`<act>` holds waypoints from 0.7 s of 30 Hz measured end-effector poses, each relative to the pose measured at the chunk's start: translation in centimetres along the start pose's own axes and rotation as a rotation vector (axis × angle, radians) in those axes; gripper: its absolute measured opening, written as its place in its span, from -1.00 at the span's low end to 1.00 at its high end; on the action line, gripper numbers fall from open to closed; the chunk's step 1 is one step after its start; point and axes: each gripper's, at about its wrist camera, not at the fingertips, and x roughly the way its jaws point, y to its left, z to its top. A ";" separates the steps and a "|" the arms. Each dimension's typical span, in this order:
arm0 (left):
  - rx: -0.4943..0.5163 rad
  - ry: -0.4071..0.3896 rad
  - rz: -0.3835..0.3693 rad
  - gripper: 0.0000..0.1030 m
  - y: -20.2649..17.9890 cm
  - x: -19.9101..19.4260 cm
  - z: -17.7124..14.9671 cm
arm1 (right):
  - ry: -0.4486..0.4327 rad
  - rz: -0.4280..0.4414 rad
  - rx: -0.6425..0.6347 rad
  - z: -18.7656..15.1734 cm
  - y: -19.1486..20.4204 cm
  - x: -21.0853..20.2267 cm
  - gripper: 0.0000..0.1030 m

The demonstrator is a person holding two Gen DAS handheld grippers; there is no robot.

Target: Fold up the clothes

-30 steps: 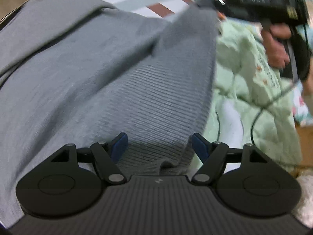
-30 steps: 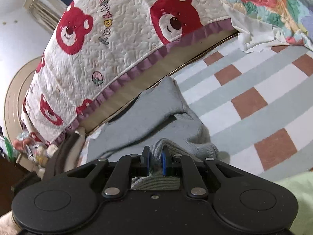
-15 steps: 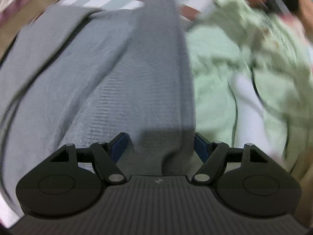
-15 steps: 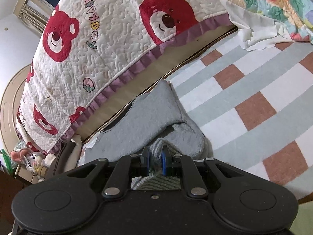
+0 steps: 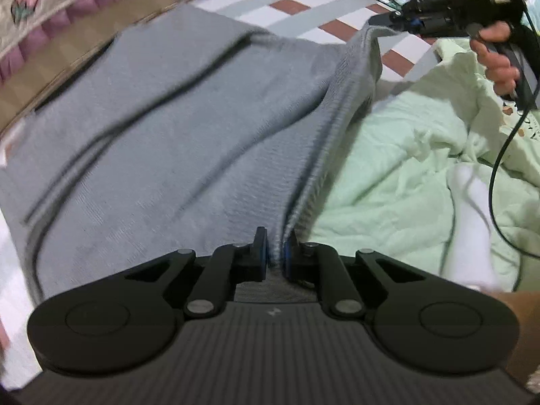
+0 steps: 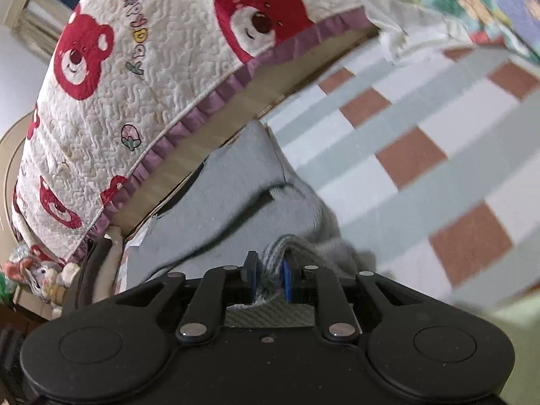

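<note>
A grey knit sweater (image 5: 168, 135) lies spread on the bed, its ribbed hem lifted along the right side. My left gripper (image 5: 275, 256) is shut on the near end of that hem. The far end rises to my right gripper (image 5: 395, 22), held in a person's hand (image 5: 496, 57) at the upper right. In the right wrist view, the right gripper (image 6: 269, 276) has a fold of ribbed hem bunched between its blue pads. Its jaws are opening, with the cloth still touching both pads. The rest of the sweater (image 6: 236, 185) lies beyond it.
A crumpled pale green garment (image 5: 405, 168) and a white cloth (image 5: 472, 229) lie right of the sweater, crossed by a black cable (image 5: 492, 185). Under them is a checked sheet (image 6: 405, 168). A bear-print quilt (image 6: 168, 67) rises behind, and a floral quilt (image 6: 472, 0) lies at the far right.
My left gripper went from wide open around the hem to shut on it, and tilted up. The right gripper's pads have spread slightly around the bunched hem.
</note>
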 end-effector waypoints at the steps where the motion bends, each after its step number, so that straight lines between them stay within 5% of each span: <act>1: 0.003 -0.003 0.005 -0.83 -0.3 0.2 -0.1 | -0.001 -0.008 0.030 -0.7 -0.2 -0.2 -0.52; 3: -0.006 -0.019 0.016 -0.83 -0.7 0.3 -0.4 | -0.002 -0.046 0.134 -2.3 -0.9 -0.9 0.28; 4: -0.015 -0.028 0.021 -0.83 -0.7 0.3 -0.5 | -0.005 -0.069 0.200 -3.2 -1.3 -1.2 0.35; 8: -0.075 -0.058 0.024 -0.83 -0.7 0.2 -1.2 | -0.019 0.056 0.442 -7.7 -2.9 -1.7 0.35; 11: -0.079 -0.075 0.029 -0.83 -1.0 -0.1 -1.5 | -0.017 0.092 0.509 -9.2 -3.5 -1.0 0.35; 13: -0.099 -0.124 0.018 -0.83 -0.9 -0.8 -1.9 | -0.002 0.119 0.479 -9.7 -3.1 -0.4 0.23; 14: -0.112 -0.152 0.010 -0.83 -0.9 -1.2 -2.2 | 0.014 0.139 0.437 -9.7 -2.6 -0.1 -0.39; 15: -0.131 -0.174 0.000 -0.82 -0.8 -1.5 -2.4 | 0.032 0.172 0.408 -9.8 -2.1 0.0 -0.80; 21: -0.137 -0.166 0.040 -0.75 -1.5 -2.7 -3.7 | -0.151 0.371 0.252 -9.2 0.6 -4.4 -0.82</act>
